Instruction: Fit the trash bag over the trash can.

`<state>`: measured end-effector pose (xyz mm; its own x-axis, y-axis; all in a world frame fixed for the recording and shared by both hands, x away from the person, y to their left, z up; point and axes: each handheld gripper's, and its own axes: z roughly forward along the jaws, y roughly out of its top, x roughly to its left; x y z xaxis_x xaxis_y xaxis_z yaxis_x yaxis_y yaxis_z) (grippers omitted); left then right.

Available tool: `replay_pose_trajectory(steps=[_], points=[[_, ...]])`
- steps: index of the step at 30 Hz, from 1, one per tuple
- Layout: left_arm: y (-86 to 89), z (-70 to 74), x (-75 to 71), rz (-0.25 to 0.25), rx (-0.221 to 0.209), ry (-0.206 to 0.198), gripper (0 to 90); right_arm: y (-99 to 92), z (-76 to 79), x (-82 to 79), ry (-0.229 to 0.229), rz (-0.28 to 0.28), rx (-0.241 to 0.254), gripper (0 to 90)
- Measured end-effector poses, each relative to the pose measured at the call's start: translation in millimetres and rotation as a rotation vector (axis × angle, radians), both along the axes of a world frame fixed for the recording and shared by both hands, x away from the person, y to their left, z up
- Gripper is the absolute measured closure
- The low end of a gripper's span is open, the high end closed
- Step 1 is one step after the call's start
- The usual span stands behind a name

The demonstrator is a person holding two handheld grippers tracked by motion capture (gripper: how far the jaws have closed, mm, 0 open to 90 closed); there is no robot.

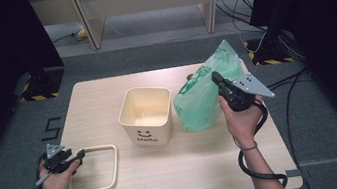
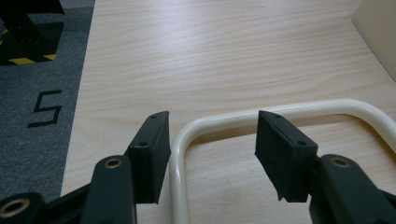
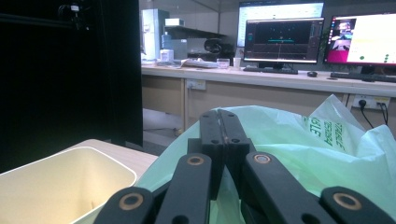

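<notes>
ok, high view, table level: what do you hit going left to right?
left hand-held gripper → cream rectangular ring frame → cream square bin with the Hello smiley → green plastic bag → right hand-held gripper, shut on the bag's top.

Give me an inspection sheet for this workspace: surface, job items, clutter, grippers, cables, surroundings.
Surface: light wood table, flat, no spills seen.
Job's things: cream bin upright at centre, open top, smiley and "Hello" on its front; cream rectangular ring frame lying flat, front left; green plastic bag held up right of the bin.
Clutter: nothing seen.
Grippers: left gripper open, low at the frame's corner, one frame rail between the fingers, not pressed; right gripper shut on the green plastic bag.
Cables: black cable trails from the right gripper along the forearm; more cables on the floor, right.
Surroundings: grey floor, black curtains at both sides, desk with monitors beyond.
</notes>
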<state>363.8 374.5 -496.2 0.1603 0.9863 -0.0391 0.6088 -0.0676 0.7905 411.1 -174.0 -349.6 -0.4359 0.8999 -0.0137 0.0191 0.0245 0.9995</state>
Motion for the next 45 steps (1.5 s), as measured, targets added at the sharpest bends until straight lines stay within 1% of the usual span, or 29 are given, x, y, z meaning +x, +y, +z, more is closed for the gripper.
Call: replay_pose_trajectory(steps=[10, 11, 18, 24, 25, 28, 35, 45], points=[[-0.2, -0.1, 0.0, -0.002, 0.0, 0.0, 44.4, 5.1, 10.9, 2.7, -0.025, 0.001, 0.013, 90.0], [-0.2, -0.1, 0.0, -0.001, 0.0, 0.0, 44.4, 5.5, 12.2, 3.4, -0.033, 0.001, 0.009, 90.0], [0.0, -0.1, 0.0, 0.0, -0.001, -0.001, 44.5, 9.2, 18.7, 6.2, -0.047, 0.002, 0.019, 90.0], [-0.1, -0.3, 0.0, -0.001, 0.0, -0.001, 44.4, 11.0, 22.9, 8.2, -0.048, 0.003, 0.021, 90.0], [-0.1, -0.1, -0.1, -0.001, 0.0, -0.001, 44.5, 10.6, 23.7, 9.1, -0.053, 0.001, 0.015, 90.0], [0.0, -0.2, 0.0, 0.001, 0.0, -0.003, 44.5, 10.6, 26.5, 10.3, -0.056, -0.001, 0.023, 90.0], [-0.5, -0.1, 0.1, -0.003, 0.0, -0.005, 44.5, 10.7, 34.8, 14.1, -0.065, -0.004, 0.024, 90.0], [-0.4, -0.2, -0.1, -0.003, -0.001, -0.005, 44.5, 15.2, 43.0, 17.8, -0.074, 0.003, 0.026, 90.0]])
